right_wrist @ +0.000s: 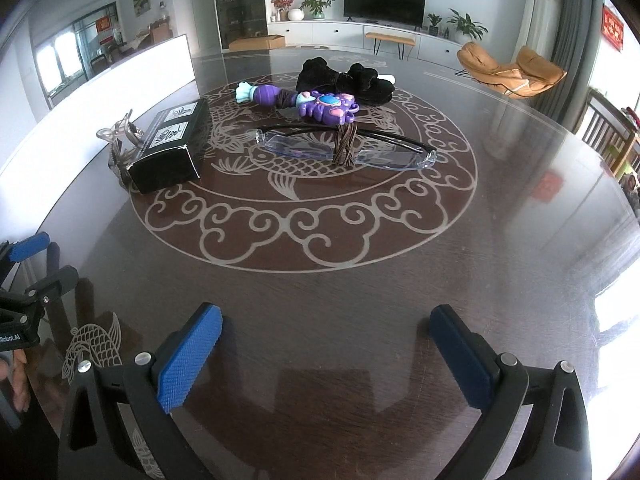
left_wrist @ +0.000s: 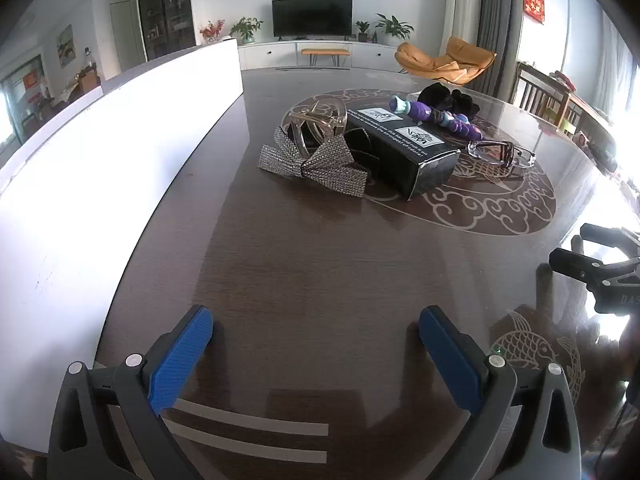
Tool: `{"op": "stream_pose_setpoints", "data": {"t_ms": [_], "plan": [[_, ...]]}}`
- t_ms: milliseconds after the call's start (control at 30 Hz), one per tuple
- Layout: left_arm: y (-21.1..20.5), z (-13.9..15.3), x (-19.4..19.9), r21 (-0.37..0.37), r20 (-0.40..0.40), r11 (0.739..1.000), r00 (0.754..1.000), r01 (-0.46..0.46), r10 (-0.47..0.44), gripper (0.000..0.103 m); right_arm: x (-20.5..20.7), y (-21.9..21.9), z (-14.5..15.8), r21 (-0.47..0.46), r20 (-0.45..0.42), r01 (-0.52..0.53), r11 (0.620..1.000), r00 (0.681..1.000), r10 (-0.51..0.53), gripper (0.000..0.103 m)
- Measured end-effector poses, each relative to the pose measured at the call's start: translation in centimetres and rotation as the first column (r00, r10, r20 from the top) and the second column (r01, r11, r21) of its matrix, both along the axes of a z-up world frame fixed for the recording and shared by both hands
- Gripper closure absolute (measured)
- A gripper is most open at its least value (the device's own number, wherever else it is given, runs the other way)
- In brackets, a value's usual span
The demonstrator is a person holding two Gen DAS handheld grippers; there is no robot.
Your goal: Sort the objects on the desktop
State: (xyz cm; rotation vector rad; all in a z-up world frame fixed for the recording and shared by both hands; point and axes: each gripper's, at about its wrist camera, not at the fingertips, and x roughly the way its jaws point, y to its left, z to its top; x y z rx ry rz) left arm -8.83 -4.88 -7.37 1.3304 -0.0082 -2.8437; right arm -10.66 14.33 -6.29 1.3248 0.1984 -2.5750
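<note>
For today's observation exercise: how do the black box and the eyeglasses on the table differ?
The black box is opaque and solid-sided; the eyeglasses have clear lenses you see through. The box carries white printed labels; the eyeglasses carry none, but a brown hair tie lies across them. Both rest on the table, ungripped.

Our left hand-held gripper (left_wrist: pixel 316 340) sits low in the frame, its blue-padded fingers (left_wrist: pixel 182 356) spread wide with nothing between them. Our right hand-held gripper (right_wrist: pixel 326 340) matches it, fingers (right_wrist: pixel 190 356) wide apart and empty. Each shows at the other view's side edge, level with its neighbour.
</note>
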Motion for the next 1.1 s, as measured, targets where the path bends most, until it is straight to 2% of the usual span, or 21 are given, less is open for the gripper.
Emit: {"op": "stream_pose_setpoints", "data": {"t_ms": [1100], "plan": [[-0.29,0.18,0.25,-0.001,-0.001,1.000,1.000,0.021,-0.021,0.000,-0.07,-0.02,0.01,0.000,0.000,0.002,1.000,1.000,-0.002,0.000]]}}
